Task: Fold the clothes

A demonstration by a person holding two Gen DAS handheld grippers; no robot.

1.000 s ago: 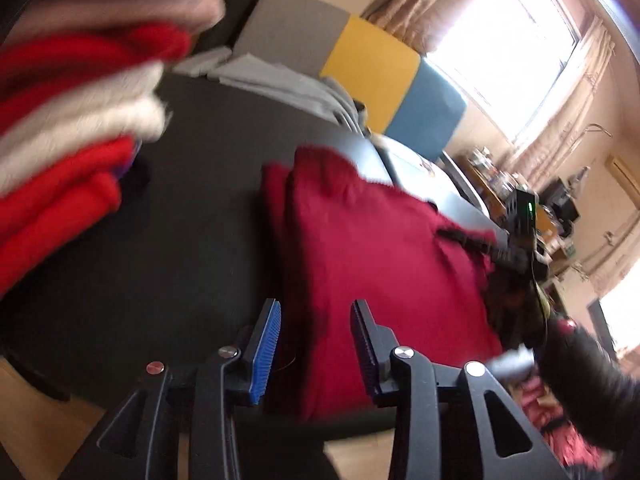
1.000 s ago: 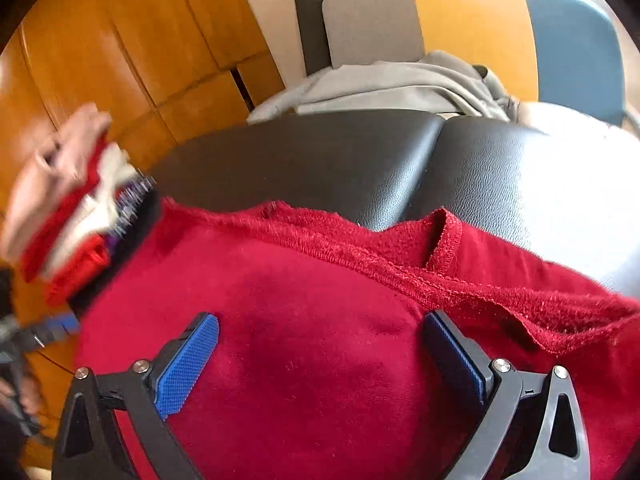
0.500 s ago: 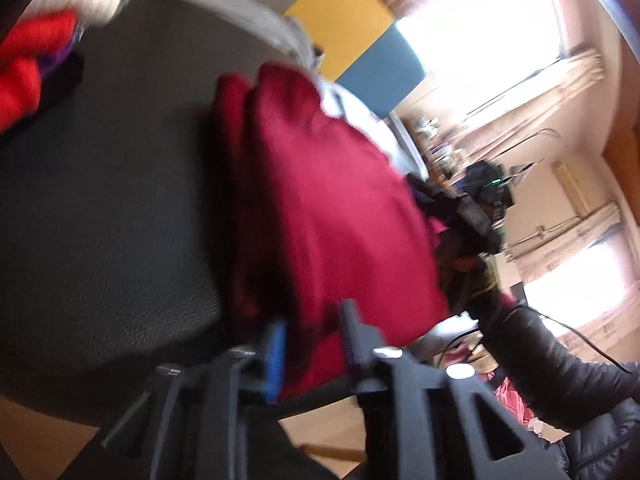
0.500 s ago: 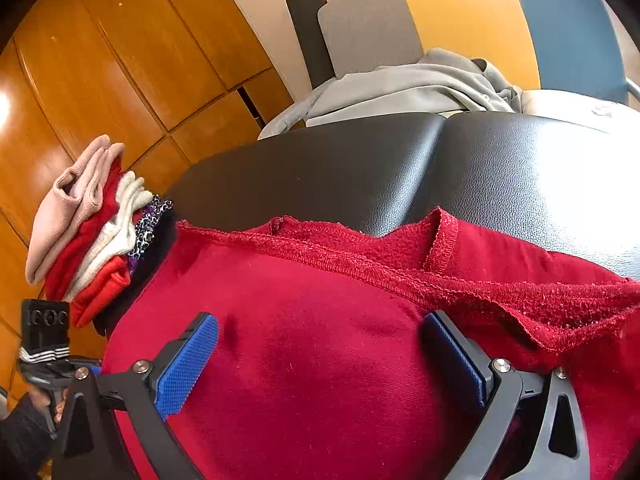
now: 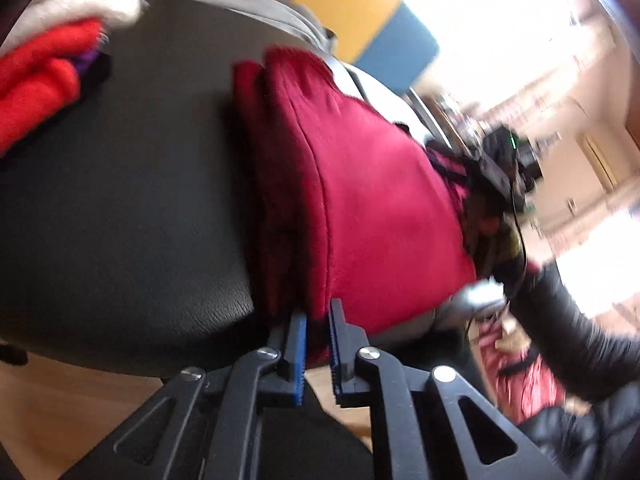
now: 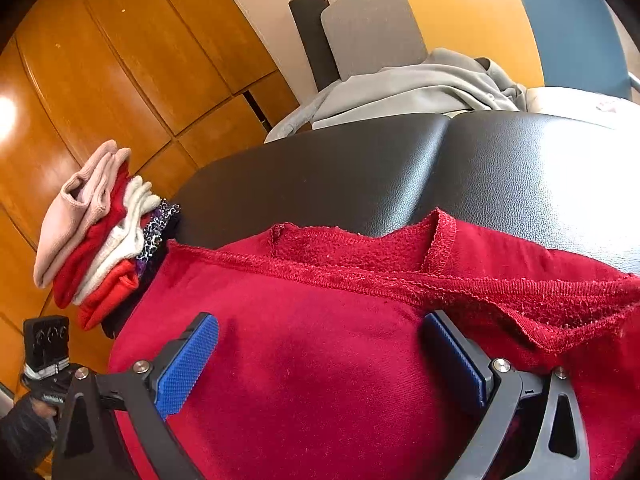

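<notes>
A dark red sweater (image 5: 360, 200) lies folded on a black padded surface (image 5: 128, 208). My left gripper (image 5: 318, 344) is shut on the sweater's near edge at the front of the surface. In the right wrist view the same sweater (image 6: 320, 360) fills the lower half, its ribbed hem (image 6: 360, 280) facing away. My right gripper (image 6: 320, 360) is open, its blue pads (image 6: 188, 364) spread wide over the cloth. The right gripper also shows in the left wrist view (image 5: 500, 168) at the sweater's far side.
A stack of folded clothes (image 6: 100, 236) sits at the surface's left end, also in the left wrist view (image 5: 44, 76). A grey garment (image 6: 412, 88) lies on a grey, yellow and blue chair (image 6: 460, 20) behind. Wooden cabinets (image 6: 120, 80) stand at the left.
My left gripper has closed on the sweater's near edge; it was open a second ago. The right gripper stays open over the cloth, with its view shifted slightly.
</notes>
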